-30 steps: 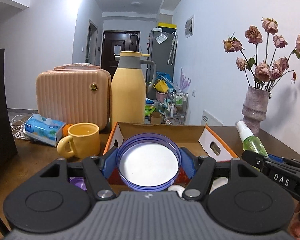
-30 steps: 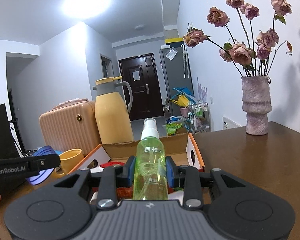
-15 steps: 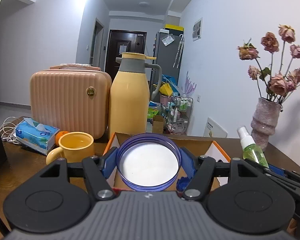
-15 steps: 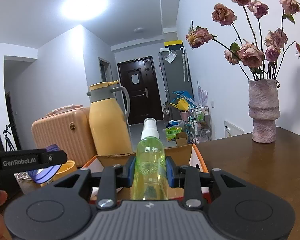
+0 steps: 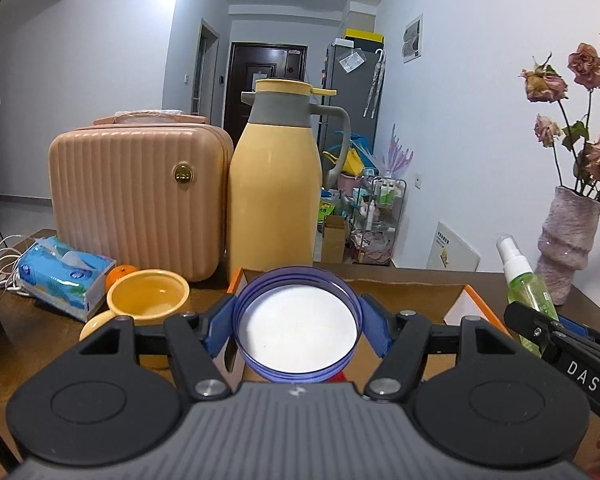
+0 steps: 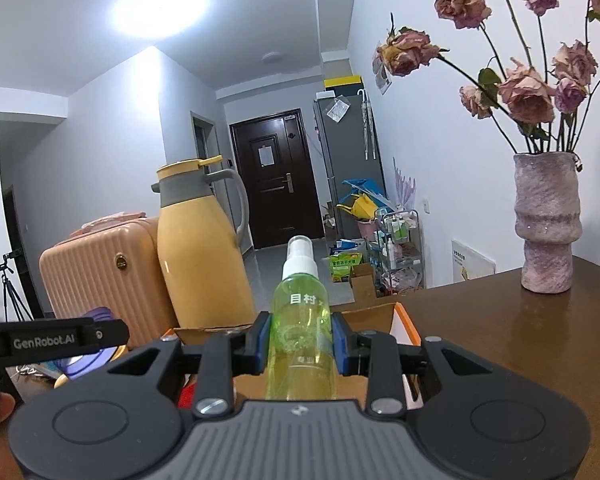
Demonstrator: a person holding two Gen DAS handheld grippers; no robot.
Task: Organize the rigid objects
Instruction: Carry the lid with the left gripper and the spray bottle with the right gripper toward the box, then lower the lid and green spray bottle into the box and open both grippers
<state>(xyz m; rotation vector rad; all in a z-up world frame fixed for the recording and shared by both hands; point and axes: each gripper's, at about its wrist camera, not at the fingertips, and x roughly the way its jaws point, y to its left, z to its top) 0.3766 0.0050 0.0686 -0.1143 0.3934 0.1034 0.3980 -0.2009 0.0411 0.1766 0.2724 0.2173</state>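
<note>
Left wrist view: left tool (image 5: 297, 330) clamps a purple-rimmed lid (image 5: 297, 330) above the cardboard box (image 5: 414, 291). At 10 o'clock sits a yellow mug (image 5: 148, 297), perhaps touching the tissue pack (image 5: 66, 276). Right tool (image 6: 300, 342) grips a green spray bottle (image 6: 300, 336) upright; beyond at 2 o'clock, a vase (image 6: 548, 222) stands on the bench (image 6: 520, 332).

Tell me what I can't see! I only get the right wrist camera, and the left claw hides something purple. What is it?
Observer: A round purple lid with a white inside, pinched between the left claw pads.
Child: Is anything beside the yellow jug down low?
Observer: Yes, a yellow mug stands on the table, in front of the pink suitcase.
Child: Anything else there?
Observer: A blue tissue pack lies left of the mug, with a small orange behind it.
Child: And my green bottle?
Observer: The left view shows it upright in the right claw, near the vase.
</note>
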